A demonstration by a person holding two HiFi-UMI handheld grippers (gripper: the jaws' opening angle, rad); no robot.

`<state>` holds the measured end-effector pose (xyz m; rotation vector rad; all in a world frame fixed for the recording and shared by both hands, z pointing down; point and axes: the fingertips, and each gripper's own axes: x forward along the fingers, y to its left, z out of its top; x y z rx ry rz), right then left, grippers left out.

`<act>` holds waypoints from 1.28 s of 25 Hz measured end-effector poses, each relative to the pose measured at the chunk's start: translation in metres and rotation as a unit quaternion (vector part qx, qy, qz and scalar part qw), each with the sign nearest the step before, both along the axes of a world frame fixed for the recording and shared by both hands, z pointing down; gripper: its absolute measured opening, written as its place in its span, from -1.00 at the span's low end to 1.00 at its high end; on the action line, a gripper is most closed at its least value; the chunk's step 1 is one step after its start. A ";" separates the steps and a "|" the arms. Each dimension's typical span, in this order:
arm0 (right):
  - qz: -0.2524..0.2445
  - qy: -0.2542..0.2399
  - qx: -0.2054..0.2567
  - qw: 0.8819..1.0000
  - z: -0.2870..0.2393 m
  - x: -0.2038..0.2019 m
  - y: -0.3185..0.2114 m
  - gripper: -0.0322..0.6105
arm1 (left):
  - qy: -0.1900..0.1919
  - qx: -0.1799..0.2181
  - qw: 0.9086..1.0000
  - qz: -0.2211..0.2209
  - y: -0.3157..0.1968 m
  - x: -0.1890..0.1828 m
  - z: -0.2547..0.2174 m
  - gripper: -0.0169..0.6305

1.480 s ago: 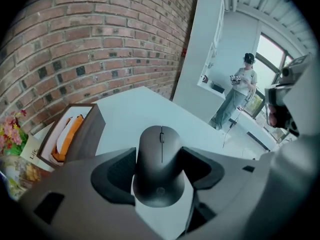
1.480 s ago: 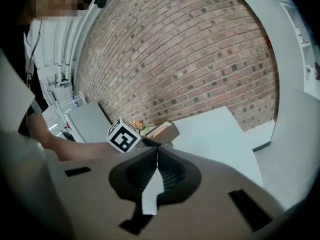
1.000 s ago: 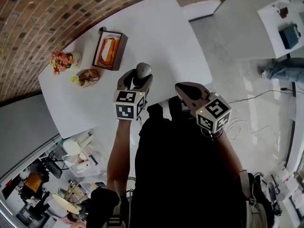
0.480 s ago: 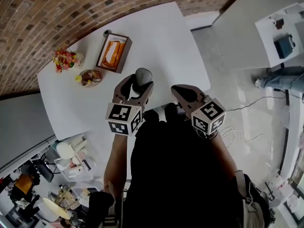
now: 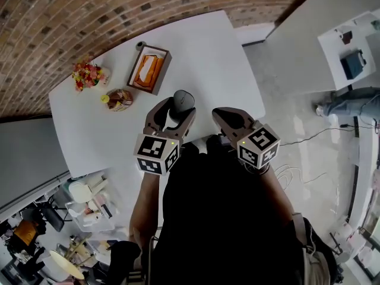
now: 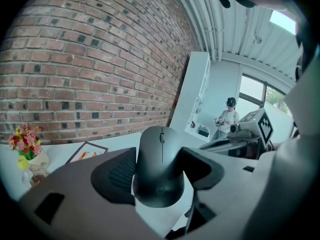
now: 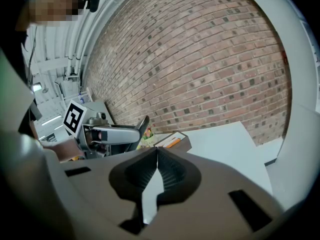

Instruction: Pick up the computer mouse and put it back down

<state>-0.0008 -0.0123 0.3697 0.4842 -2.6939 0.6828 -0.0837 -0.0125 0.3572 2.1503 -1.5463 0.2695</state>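
Before a brick wall (image 5: 119, 10), over a white table (image 5: 208, 52), the left gripper (image 5: 176, 113) clamps a dark computer mouse (image 5: 183, 98) across its sides, a sound hold for something probably light, rigid and slippery-shelled, while the right gripper (image 7: 156, 156) hangs closed and empty.

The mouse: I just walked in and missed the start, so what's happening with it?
A person holds a gripper in each hand. The left gripper is clamped on the dark computer mouse, apparently lifted above the white table. The right gripper is shut and empty, hanging beside it. The mouse is not yet set back down.
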 end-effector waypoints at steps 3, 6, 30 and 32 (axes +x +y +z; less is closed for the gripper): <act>0.000 0.001 0.001 1.000 -0.001 -0.004 0.003 -0.85 | 0.001 0.000 1.000 0.004 0.002 0.000 0.001 -0.02; 0.002 0.004 0.003 1.000 0.000 -0.006 0.004 -0.85 | 0.010 0.002 1.000 0.004 0.002 -0.002 0.001 -0.02; -0.002 0.023 0.014 1.000 -0.006 -0.017 0.009 -0.85 | -0.009 -0.011 1.000 0.011 0.012 -0.018 0.010 -0.02; -0.002 0.026 0.015 1.000 -0.005 -0.018 0.010 -0.85 | -0.018 -0.016 1.000 0.009 0.013 -0.022 0.018 -0.02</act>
